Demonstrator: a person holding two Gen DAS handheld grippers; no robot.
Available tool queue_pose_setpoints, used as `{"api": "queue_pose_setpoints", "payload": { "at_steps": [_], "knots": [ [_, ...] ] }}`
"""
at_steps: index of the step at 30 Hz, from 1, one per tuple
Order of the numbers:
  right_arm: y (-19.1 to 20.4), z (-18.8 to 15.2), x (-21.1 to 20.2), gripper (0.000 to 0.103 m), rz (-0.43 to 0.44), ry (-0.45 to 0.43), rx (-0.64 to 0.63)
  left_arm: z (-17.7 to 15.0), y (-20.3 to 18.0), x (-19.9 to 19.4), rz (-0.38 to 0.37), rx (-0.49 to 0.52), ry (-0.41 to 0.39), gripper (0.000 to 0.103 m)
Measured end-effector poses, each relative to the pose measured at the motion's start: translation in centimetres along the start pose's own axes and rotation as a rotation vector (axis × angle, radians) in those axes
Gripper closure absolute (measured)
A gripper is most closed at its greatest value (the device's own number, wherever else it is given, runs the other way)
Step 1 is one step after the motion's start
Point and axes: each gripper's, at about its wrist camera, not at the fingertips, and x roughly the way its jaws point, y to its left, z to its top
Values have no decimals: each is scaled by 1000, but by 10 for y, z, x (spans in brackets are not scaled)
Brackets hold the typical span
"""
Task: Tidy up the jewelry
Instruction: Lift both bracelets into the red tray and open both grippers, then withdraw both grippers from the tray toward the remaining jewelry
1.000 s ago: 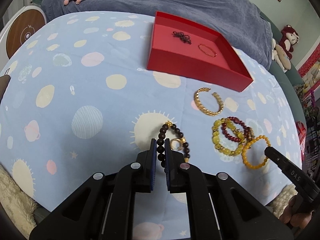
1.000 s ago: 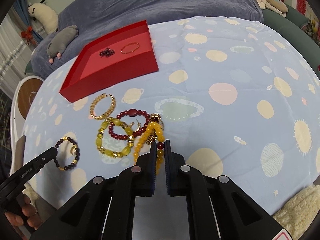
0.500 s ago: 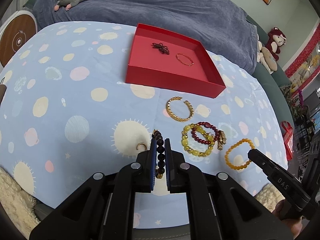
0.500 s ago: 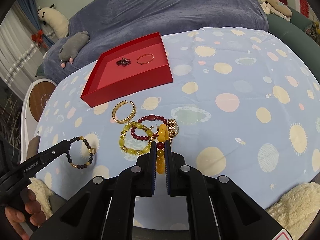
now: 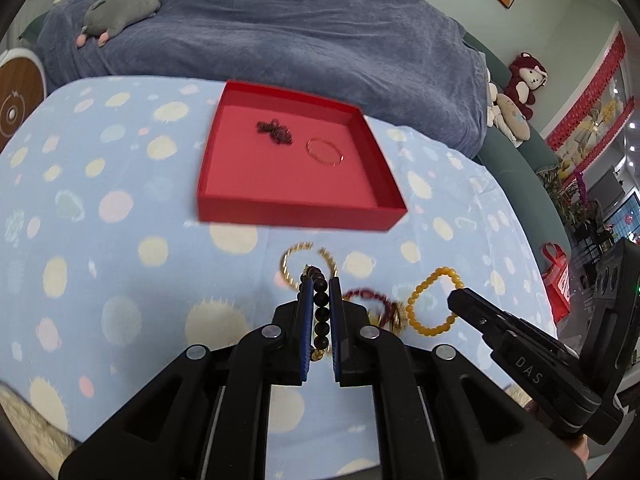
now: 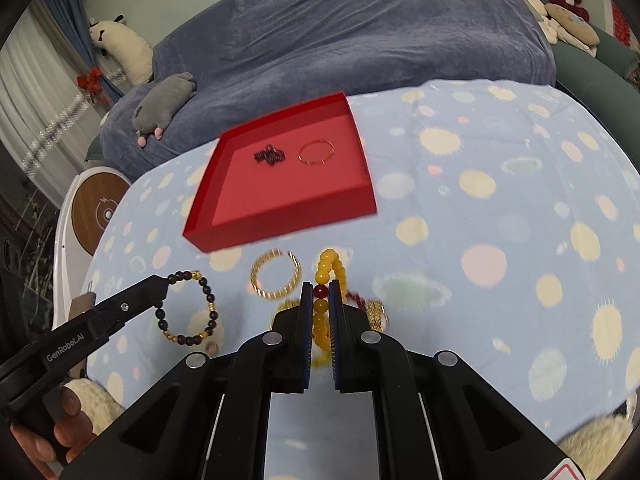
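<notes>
Left gripper (image 5: 320,304): your jaws are pinched tight on the dark bead bracelet (image 5: 321,312), a loop of round matte blk/brown beads w/ small gold spacers. From the right-wrist view it hangs off the fingertips as an open ring (image 6: 188,308), clear of the cloth. Fingers are hard blk plastic w/ ribbed blue pads (image 5: 306,320).

Right gripper (image 6: 320,312): closed just as tight, clamped on the yellow bead bracelet (image 6: 326,276), glossy amber-yellow round beads plus one dark red bead sitting between the pads. In the left-wrist view it dangles as a loop (image 5: 434,304) from the tip of that gripper.

Red tray (image 5: 296,210): flat, square, low-walled, smooth card-like finish, sits on the cloth beyond both grippers, between them and the blue-grey blanket (image 5: 320,32). Inside, near its far side: a dark tangled chain piece (image 5: 274,131) and a thin gold ring-shaped bangle (image 5: 325,151), side by side, apart.

On the tablecloth (image 6: 500,216), pale blue fabric w/ soft planet and sun prints: a gold chain-link cuff (image 6: 276,274), open-ended, just in front of the tray. Nearer you, a dark red bead bracelet (image 5: 366,296) and a gold link band (image 6: 376,314), both partly hidden behind the fingers and blurred.

Grey plush toy (image 6: 164,108) lies on the blanket; your hand (image 6: 52,424) shows at the lower left of the right-wrist view.
</notes>
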Motion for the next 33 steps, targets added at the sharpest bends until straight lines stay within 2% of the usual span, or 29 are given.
{"api": "queue_pose_setpoints", "payload": {
  "at_steps": [5,8,15,20,23,26,28,29,30,33],
  "knots": [
    [14,47,19,96,40,-22,-16,45,-7,17,2,18,-38,95],
    [24,72,37,96,60,-24,-27,73,-2,30,-9,-5,-51,95],
    [38,110,93,96,117,29,-8,121,21,71,-36,-69,-38,95],
    [37,115,139,96,126,104,-1,131,42,108,-60,-112,14,95],
    [31,115,158,95,90,140,1,130,55,127,-28,-113,52,95],
    [23,114,161,89,26,118,-20,126,62,132,29,-75,34,95],
    [19,114,158,79,-7,98,-29,124,65,130,82,-57,13,82],
    [15,115,157,77,-13,87,-24,123,66,128,106,-53,3,68],
    [12,115,152,73,-18,72,-14,122,67,125,127,-54,-13,60],
    [3,113,142,71,-19,48,1,119,70,116,150,-66,-40,55]
  ]
}}
